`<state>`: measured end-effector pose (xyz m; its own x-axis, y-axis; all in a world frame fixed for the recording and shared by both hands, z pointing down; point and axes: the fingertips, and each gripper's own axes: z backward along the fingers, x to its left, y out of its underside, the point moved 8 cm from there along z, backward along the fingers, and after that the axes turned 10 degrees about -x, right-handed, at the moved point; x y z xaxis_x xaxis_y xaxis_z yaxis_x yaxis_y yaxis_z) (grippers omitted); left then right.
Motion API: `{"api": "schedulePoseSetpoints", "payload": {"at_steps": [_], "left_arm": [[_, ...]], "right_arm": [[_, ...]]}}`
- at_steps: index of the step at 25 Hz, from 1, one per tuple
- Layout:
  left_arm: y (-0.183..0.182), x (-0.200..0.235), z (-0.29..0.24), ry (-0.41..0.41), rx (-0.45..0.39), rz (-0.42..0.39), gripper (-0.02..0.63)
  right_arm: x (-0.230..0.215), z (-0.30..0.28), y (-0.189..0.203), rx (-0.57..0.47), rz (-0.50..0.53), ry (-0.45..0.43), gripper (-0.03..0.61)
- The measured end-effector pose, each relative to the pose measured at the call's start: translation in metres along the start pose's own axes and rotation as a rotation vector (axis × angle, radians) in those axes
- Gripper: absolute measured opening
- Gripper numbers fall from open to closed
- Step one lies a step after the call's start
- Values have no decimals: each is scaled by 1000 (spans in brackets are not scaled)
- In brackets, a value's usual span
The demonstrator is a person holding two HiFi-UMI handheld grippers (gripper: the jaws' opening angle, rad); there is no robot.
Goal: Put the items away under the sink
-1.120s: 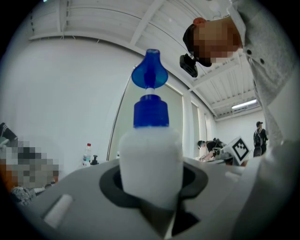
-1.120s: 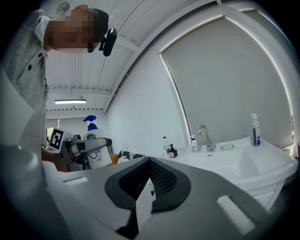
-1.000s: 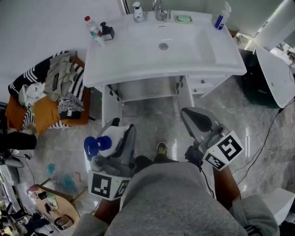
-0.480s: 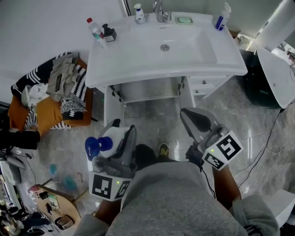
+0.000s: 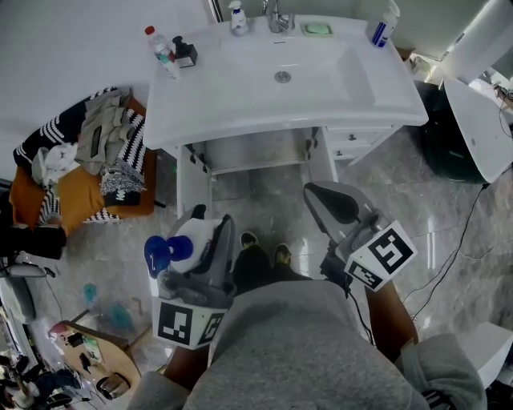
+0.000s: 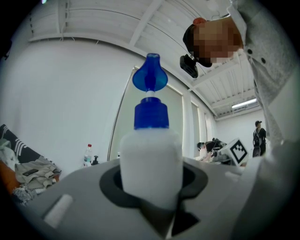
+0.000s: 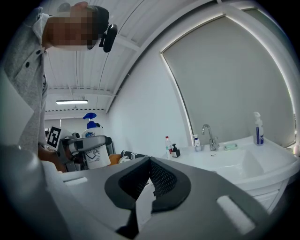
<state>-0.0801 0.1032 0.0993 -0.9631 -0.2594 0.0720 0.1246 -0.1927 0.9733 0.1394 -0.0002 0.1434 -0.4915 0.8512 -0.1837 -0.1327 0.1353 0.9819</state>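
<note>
My left gripper [image 5: 207, 232] is shut on a white pump bottle [image 5: 186, 243] with a blue cap, held upright at my left side above the floor. In the left gripper view the pump bottle [image 6: 151, 164] fills the notch between the jaws. My right gripper [image 5: 319, 194] is shut with nothing in it and points toward the vanity. Its jaws meet in the right gripper view, where the right gripper [image 7: 149, 174] faces the sink. The white sink [image 5: 337, 96] stands ahead. The space under the sink [image 5: 255, 152] shows as an open recess.
On the sink top stand a red-capped water bottle [image 5: 161, 51], a small black bottle [image 5: 187, 54], a soap pump [image 5: 237, 18], a green soap dish [image 5: 318, 30] and a spray bottle [image 5: 382, 28]. Clothes [image 5: 88, 156] are piled at the left. A dark bin [image 5: 449, 140] stands at the right.
My right gripper has shifted a little up and left toward the vanity. A second shoe now shows below me. The left gripper still holds the bottle.
</note>
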Motion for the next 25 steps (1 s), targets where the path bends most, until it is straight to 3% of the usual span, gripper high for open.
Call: {"api": "schedulePoseSetpoints", "payload": {"at_steps": [12, 25], "left_arm": [[7, 36, -17, 42, 29, 20, 166], [13, 94, -38, 58, 13, 33, 164]], "right_arm": [[1, -33, 7, 40, -11, 49, -2], [1, -93, -1, 64, 44, 75, -2]]}}
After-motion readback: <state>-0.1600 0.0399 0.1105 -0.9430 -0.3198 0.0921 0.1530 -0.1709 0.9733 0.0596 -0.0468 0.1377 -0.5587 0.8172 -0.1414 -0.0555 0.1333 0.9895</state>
